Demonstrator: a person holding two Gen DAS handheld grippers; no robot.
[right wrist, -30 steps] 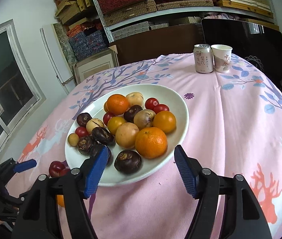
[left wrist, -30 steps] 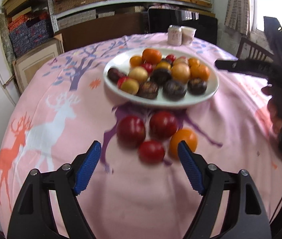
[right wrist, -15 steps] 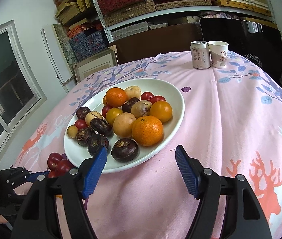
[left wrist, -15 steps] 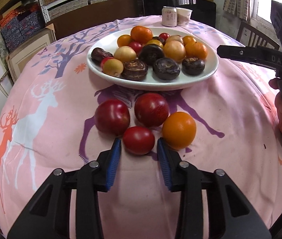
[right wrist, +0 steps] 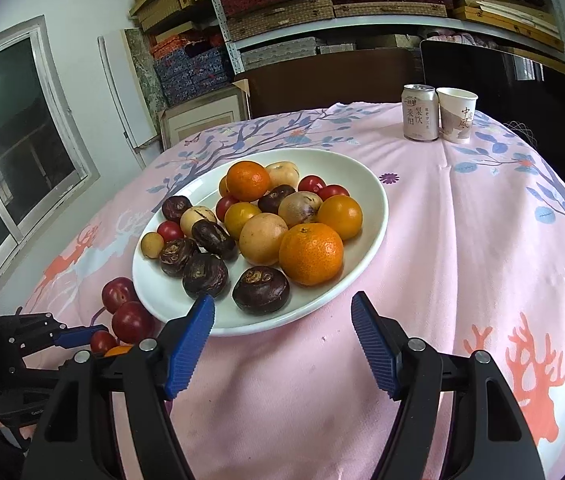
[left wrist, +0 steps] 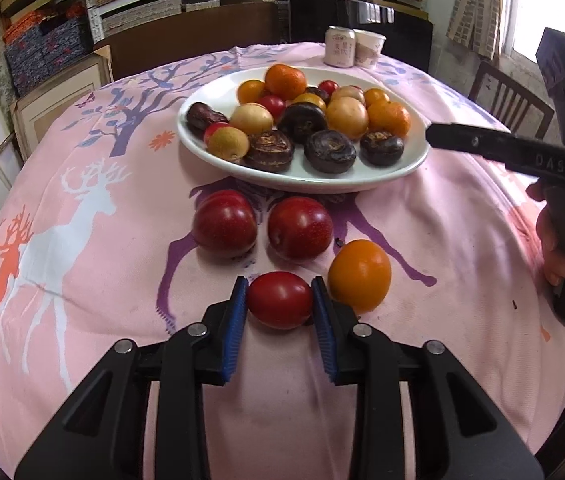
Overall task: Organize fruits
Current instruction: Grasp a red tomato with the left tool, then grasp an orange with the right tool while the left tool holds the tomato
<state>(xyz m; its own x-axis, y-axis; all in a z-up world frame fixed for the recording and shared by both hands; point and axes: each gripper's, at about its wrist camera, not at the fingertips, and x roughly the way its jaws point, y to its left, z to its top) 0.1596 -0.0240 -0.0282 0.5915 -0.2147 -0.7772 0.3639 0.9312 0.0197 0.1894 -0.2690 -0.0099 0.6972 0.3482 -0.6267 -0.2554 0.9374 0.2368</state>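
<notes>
Your left gripper (left wrist: 280,300) has just closed on the small red tomato (left wrist: 280,299), lower centre – lift straight, clear of the orange fruit (left wrist: 359,275) touching its right finger. Right gripper (right wrist: 282,344) gapes empty below the plate (right wrist: 378,200).

Small red tomato (left wrist: 280,299) on pink cloth, beside orange fruit (left wrist: 359,275).

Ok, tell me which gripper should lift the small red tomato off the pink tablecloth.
Left. The left gripper is already shut on the small red tomato; the right gripper hangs open by the white plate.
</notes>
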